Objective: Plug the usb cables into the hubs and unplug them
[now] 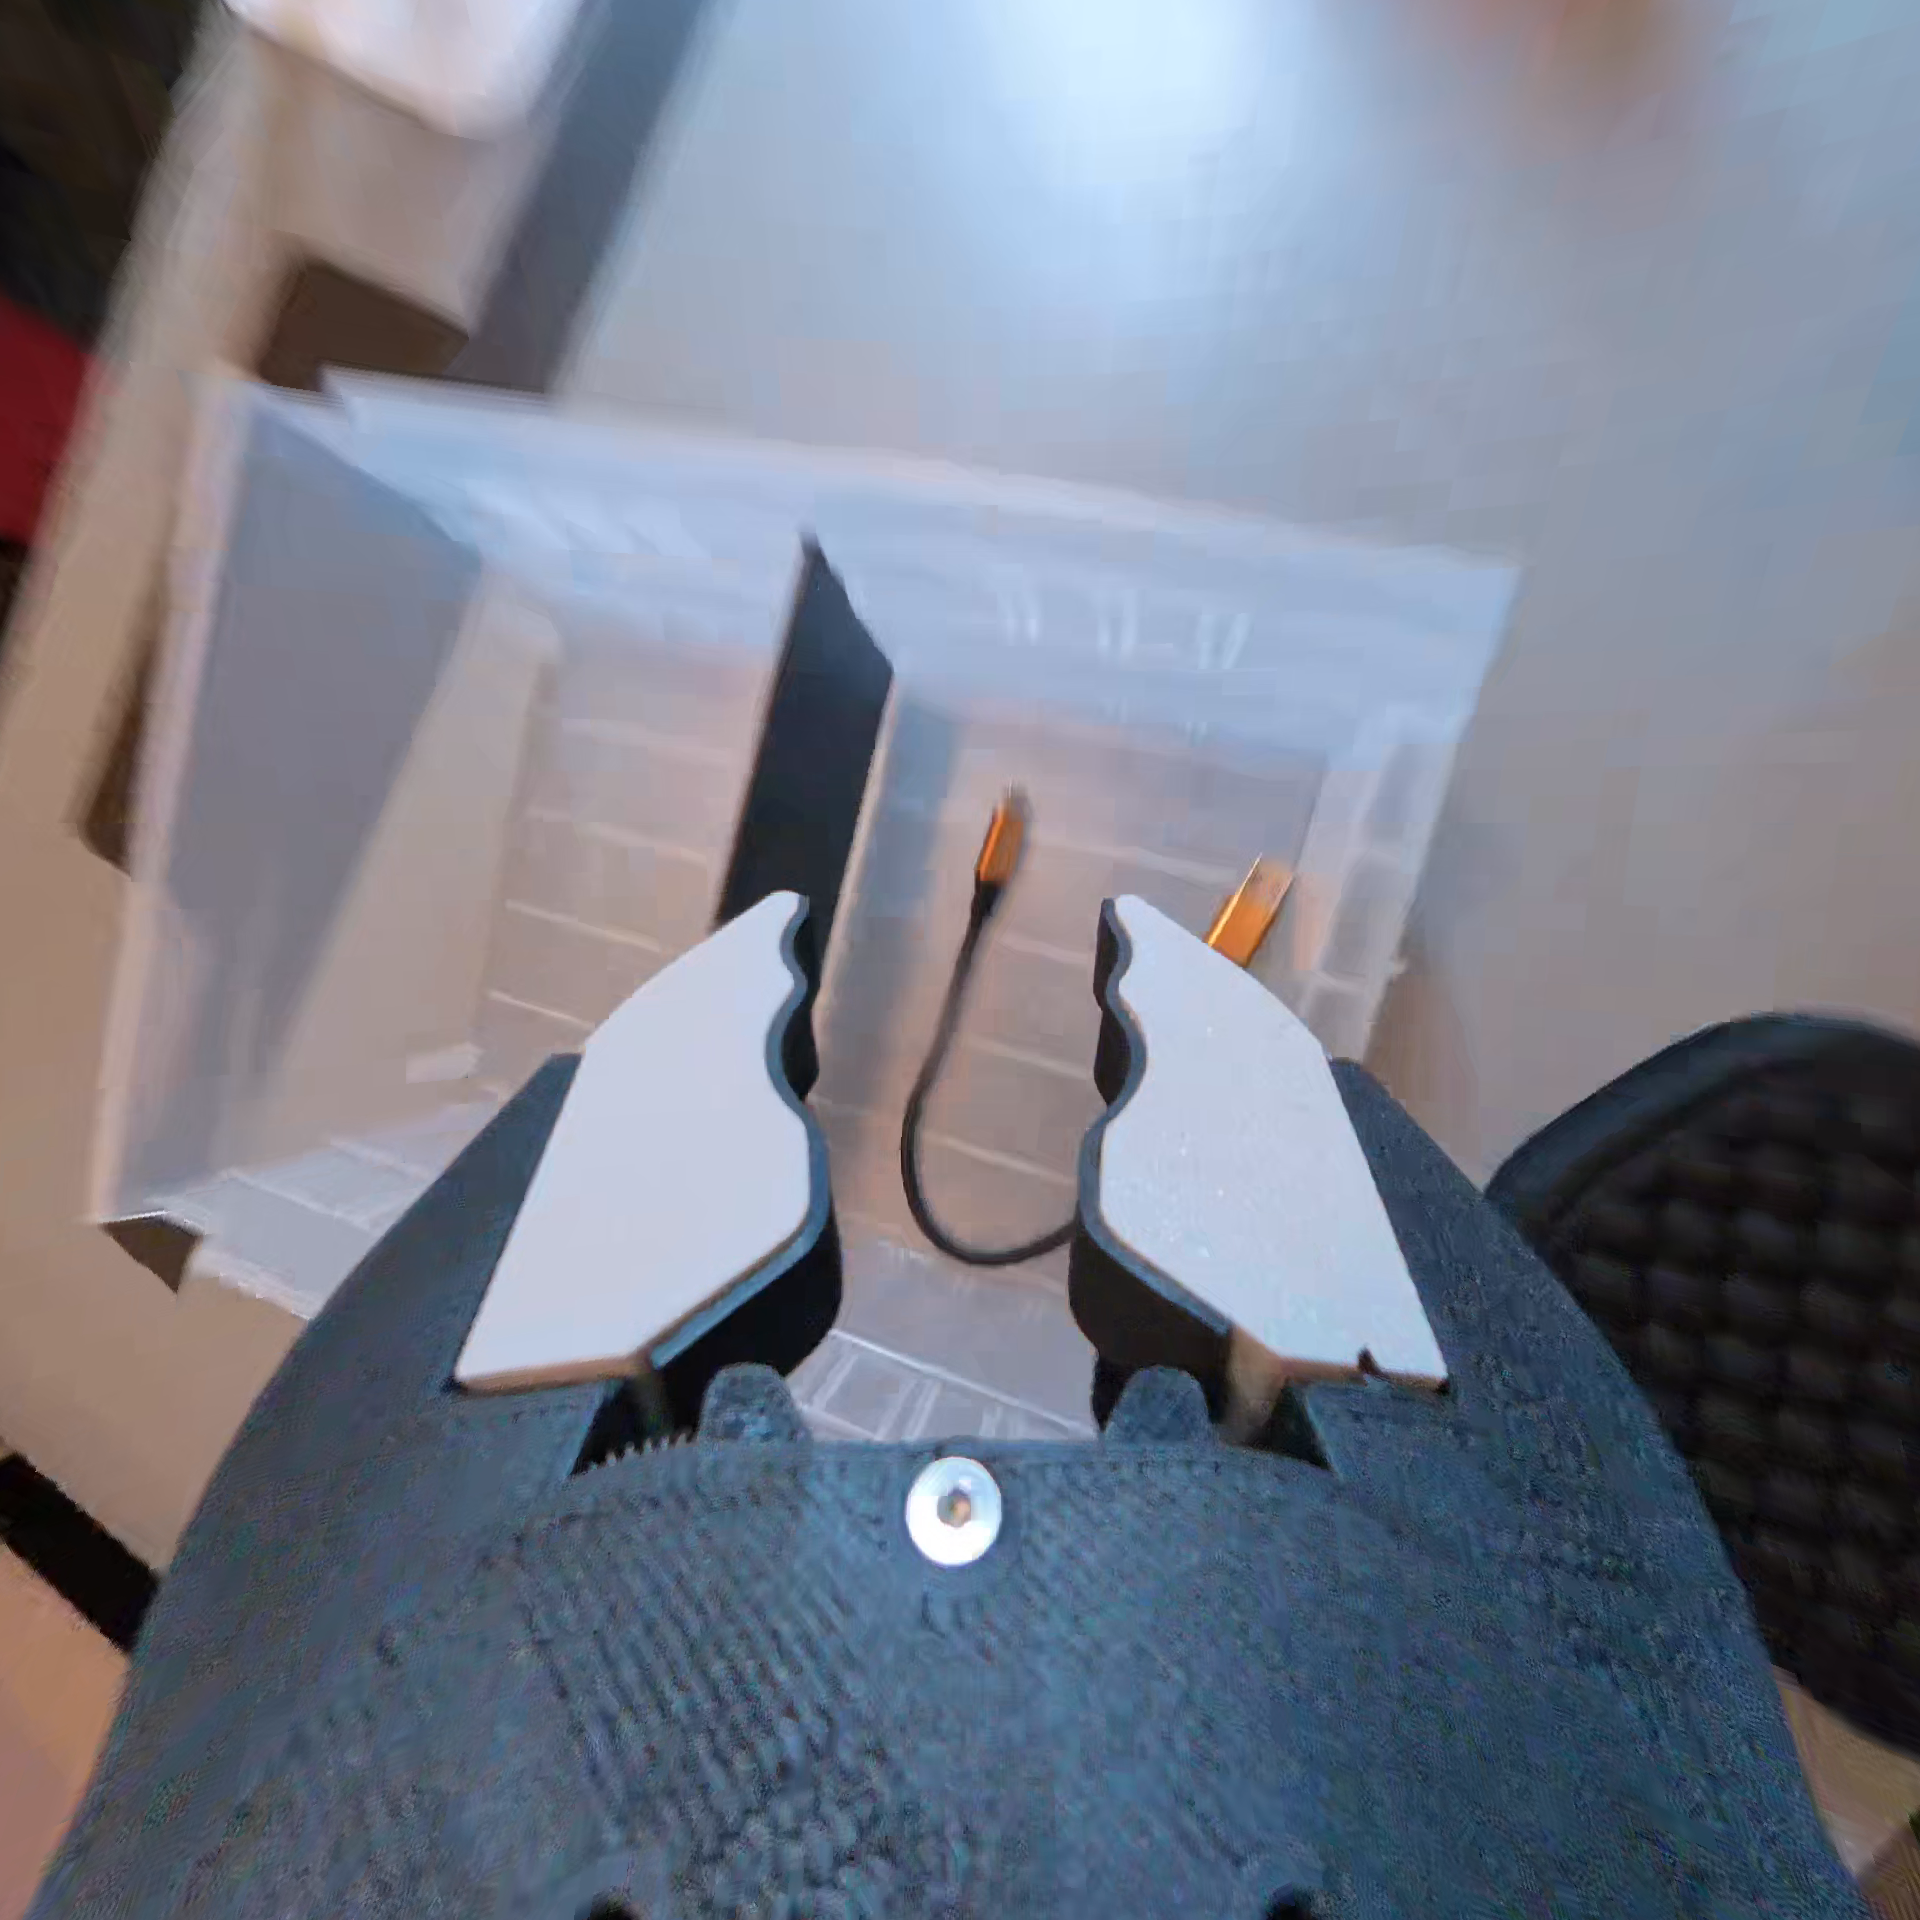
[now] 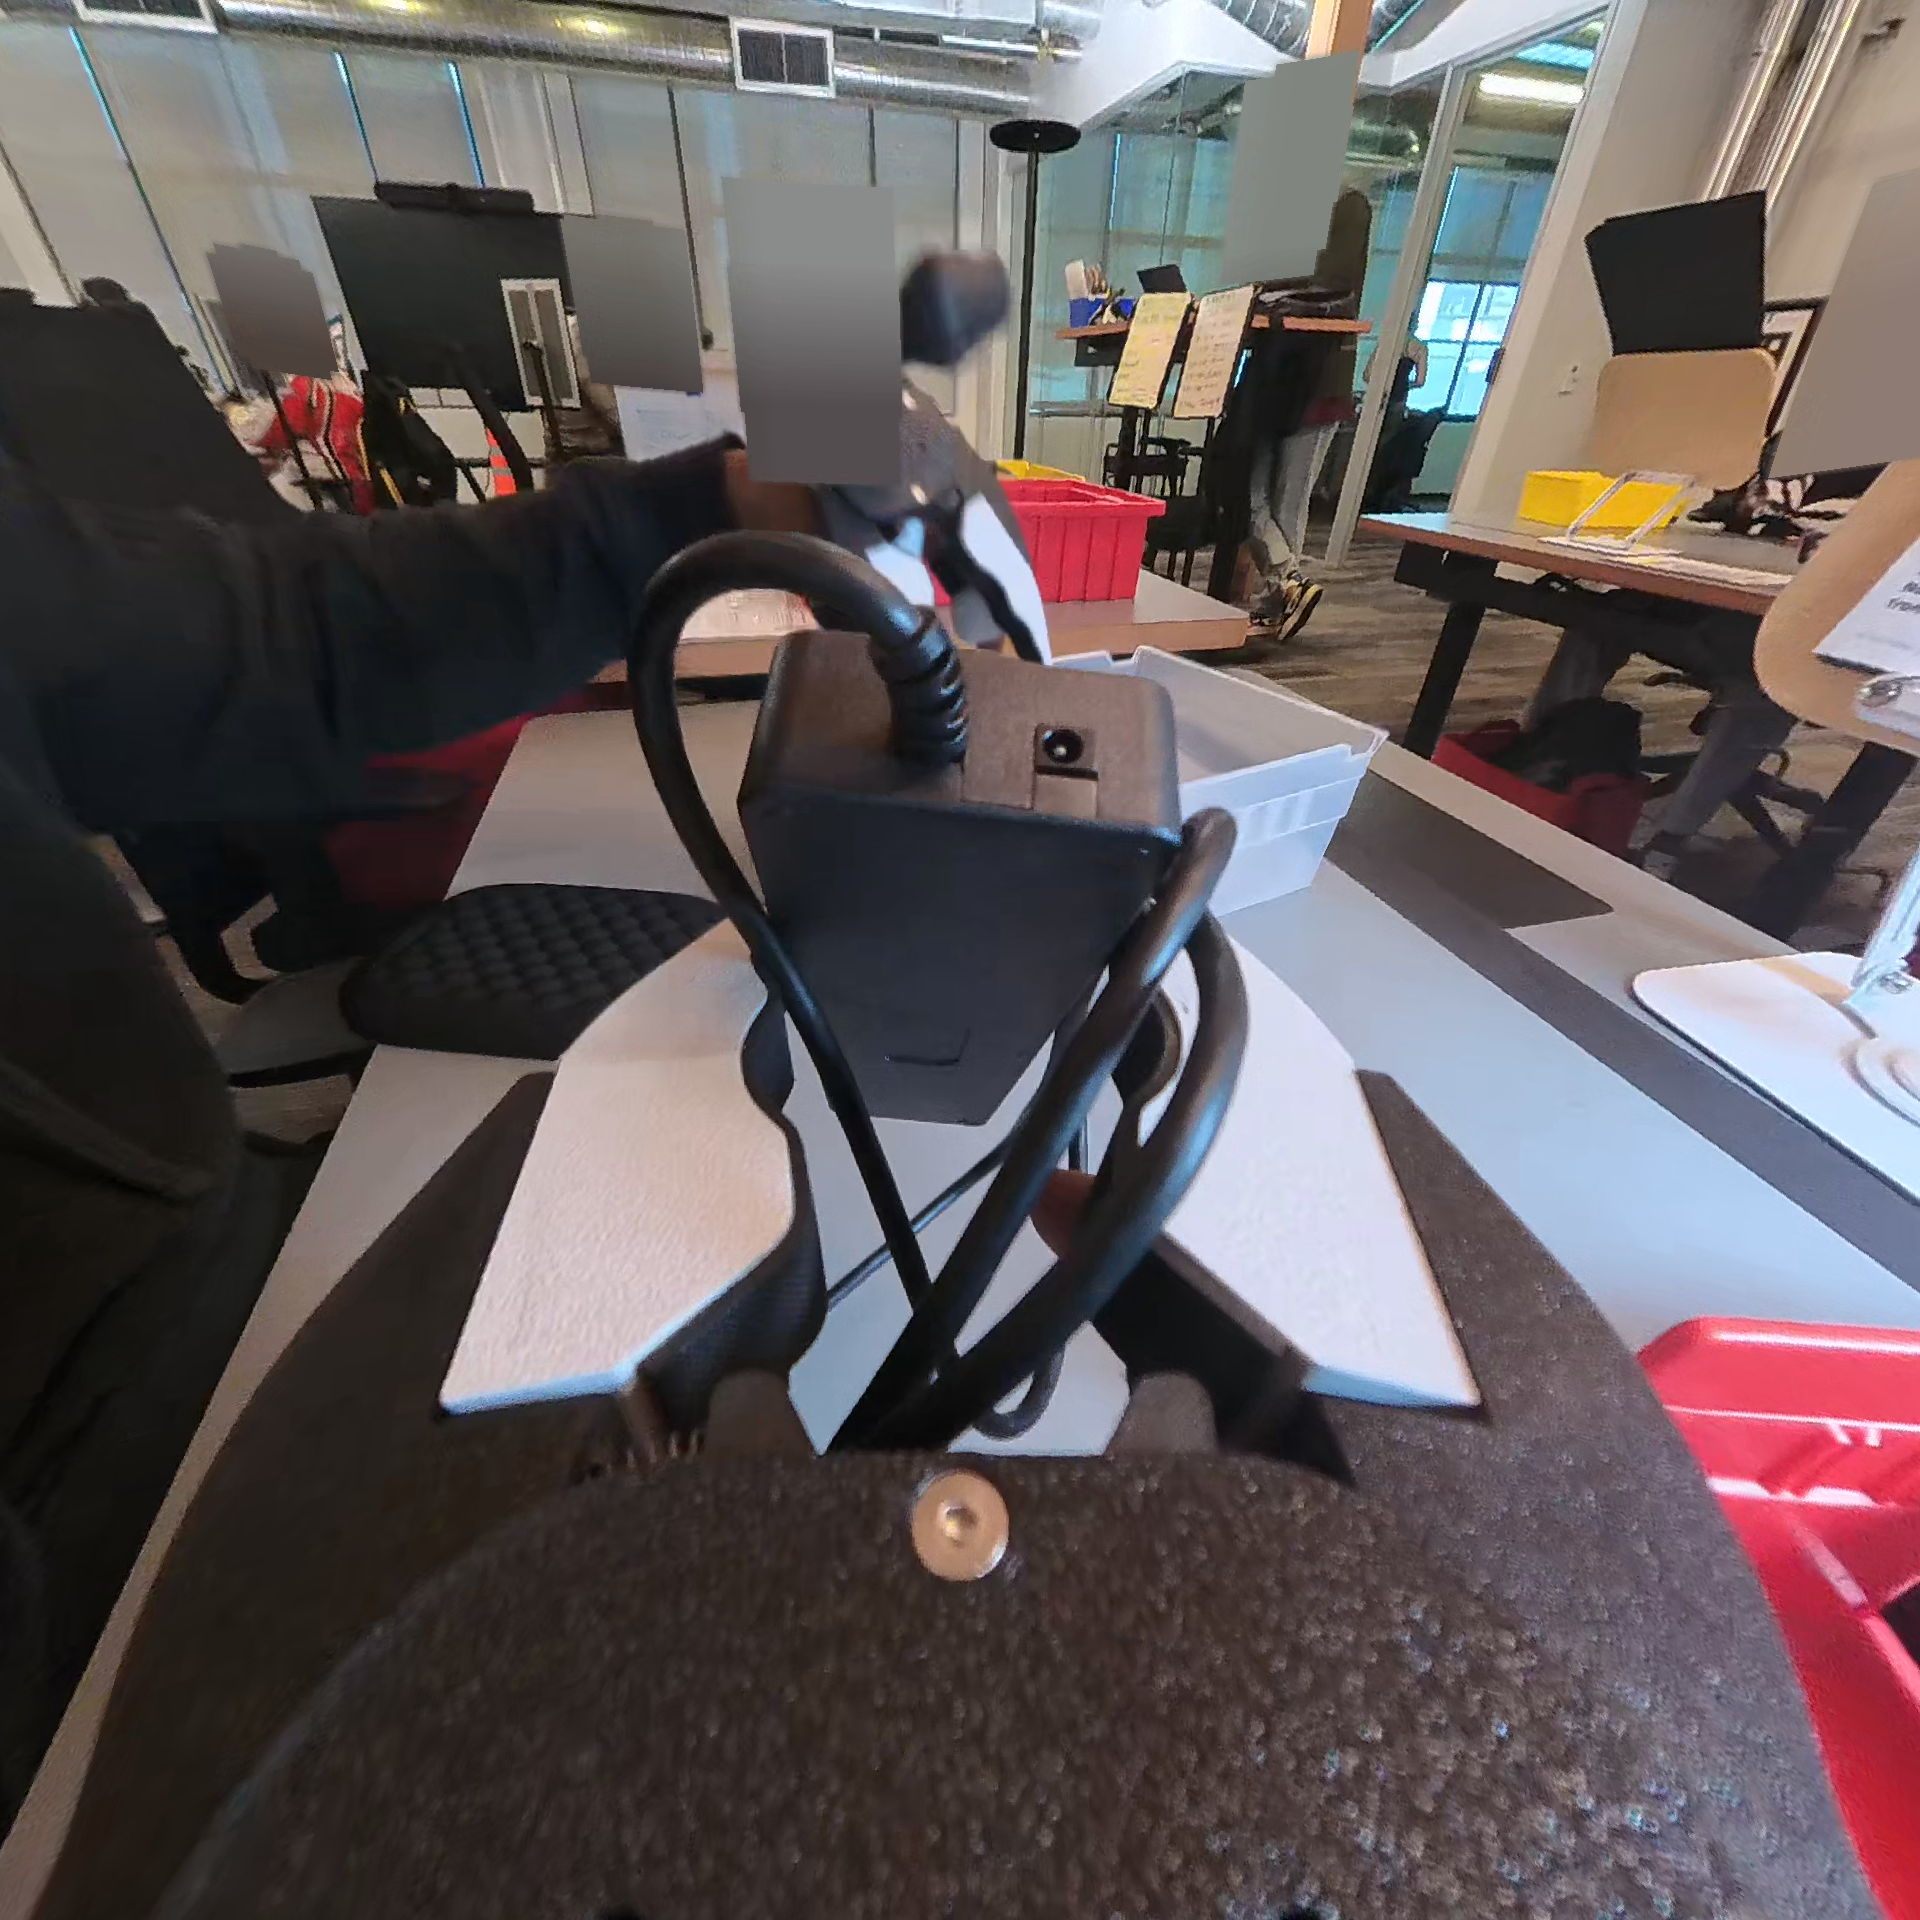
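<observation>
The left tongs (image 1: 951, 914) are held open over a clear plastic bin (image 1: 312, 727), and nothing is gripped between the two pale fingers (image 1: 665, 1143). The picture from the left wrist is blurred. Inside the bin, a dark flat divider (image 1: 821, 727) is seen standing on edge. Just to its right, a thin black usb cable (image 1: 935, 1091) is seen lying curled on the bin floor. An orange plug (image 1: 1000, 842) is found at one end of it, and a second orange plug (image 1: 1252, 899) is partly hidden behind the right finger. A black bumpy pad (image 1: 1745, 1299) is seen at the far right, outside the bin. In the right wrist view, a dark sleeve (image 2: 364, 623) is stretched out at the left, and the other tongs are held over the bin at its end. The black bumpy pad (image 2: 530, 966) is seen lying on the grey worktop (image 2: 1507, 1143). In the middle, a black hub (image 2: 956, 873) is gripped by the right tongs (image 2: 966, 987) and held up above the worktop. A thick black cord (image 2: 707, 748) is looped out of the hub's far end and down between the fingers. A small round socket (image 2: 1065, 743) is seen beside the cord. The clear bin (image 2: 1268, 769) is placed behind the hub. A red bin (image 2: 1818, 1475) is seen at the lower right.
</observation>
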`<state>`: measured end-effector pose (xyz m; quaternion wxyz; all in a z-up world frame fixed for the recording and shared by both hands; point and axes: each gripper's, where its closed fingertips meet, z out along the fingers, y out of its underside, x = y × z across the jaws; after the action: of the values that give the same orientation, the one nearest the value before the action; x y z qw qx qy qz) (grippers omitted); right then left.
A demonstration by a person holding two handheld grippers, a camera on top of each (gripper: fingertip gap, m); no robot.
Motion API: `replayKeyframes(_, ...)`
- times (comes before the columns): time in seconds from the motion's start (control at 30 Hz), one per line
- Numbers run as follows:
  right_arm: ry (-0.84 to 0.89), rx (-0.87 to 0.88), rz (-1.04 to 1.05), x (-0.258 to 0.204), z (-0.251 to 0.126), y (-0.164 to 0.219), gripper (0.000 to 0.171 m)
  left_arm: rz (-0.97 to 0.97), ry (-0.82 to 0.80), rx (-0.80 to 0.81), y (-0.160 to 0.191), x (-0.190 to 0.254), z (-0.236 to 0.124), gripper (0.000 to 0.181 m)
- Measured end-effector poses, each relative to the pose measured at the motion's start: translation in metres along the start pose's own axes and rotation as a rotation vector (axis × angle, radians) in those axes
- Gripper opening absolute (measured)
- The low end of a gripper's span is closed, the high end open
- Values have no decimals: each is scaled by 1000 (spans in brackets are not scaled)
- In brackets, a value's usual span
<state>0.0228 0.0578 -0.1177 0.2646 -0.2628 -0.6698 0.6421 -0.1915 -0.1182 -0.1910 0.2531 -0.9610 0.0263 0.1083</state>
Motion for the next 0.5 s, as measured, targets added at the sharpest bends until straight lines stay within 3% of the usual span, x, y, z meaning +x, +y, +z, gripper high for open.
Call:
replayKeyframes(0.03, -3, -8, 1, -1, 2, 3, 60, 17, 27, -82, 14, 1, 18, 49)
replayKeyframes(0.13, -13, -27, 0, -3, 5, 8, 60, 73, 78, -248, 41, 5, 57, 46)
replayKeyframes(0.27, -25, -31, 16, -3, 6, 12, 60, 96, 123, -322, 49, 8, 85, 40)
replayKeyframes(0.4, -34, -37, 30, -1, 6, 15, 61, 80, 125, -315, 44, 7, 97, 10)
replayKeyframes(0.5, -29, -32, 26, 0, 4, 14, 61, 70, 113, -287, 32, 8, 84, 10)
